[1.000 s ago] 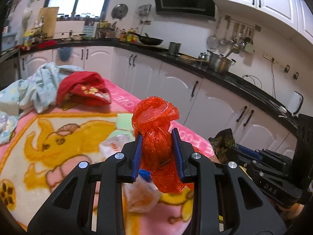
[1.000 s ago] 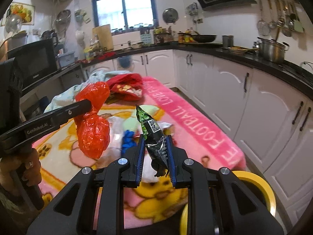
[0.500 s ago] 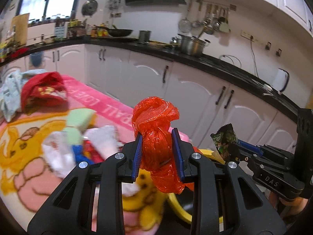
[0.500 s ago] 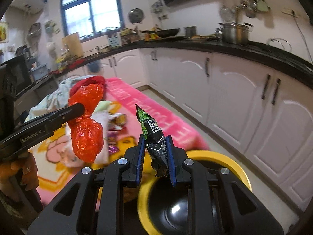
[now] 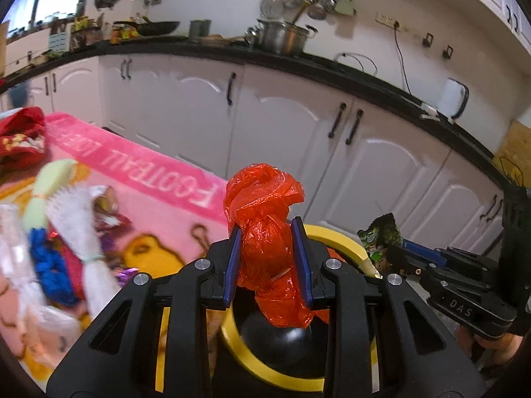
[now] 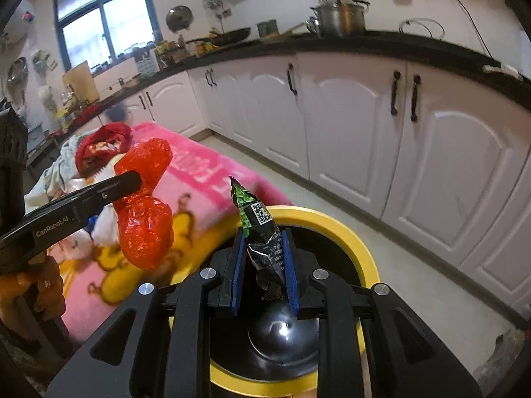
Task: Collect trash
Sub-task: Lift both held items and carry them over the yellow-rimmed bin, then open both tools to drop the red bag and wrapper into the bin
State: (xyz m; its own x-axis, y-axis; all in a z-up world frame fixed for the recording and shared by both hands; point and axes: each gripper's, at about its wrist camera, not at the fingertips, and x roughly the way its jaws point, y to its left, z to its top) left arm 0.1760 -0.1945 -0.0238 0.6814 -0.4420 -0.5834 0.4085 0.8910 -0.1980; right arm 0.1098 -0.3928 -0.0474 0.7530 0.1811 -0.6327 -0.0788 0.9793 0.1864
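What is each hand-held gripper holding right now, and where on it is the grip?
The left hand-held gripper pinches the knotted red plastic bag around its middle. The right hand-held gripper clamps the green-black snack wrapper on its lower half.

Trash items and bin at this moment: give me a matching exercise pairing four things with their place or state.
Things:
1. red plastic bag
2. black-and-green snack wrapper
3. yellow-rimmed bin
4. red cloth

Places or states:
A. below both grippers, beside the pink blanket
B. clamped in the left gripper
C. lying at the far end of the blanket
D. clamped in the right gripper

Pairs: 1-B, 2-D, 3-A, 4-C
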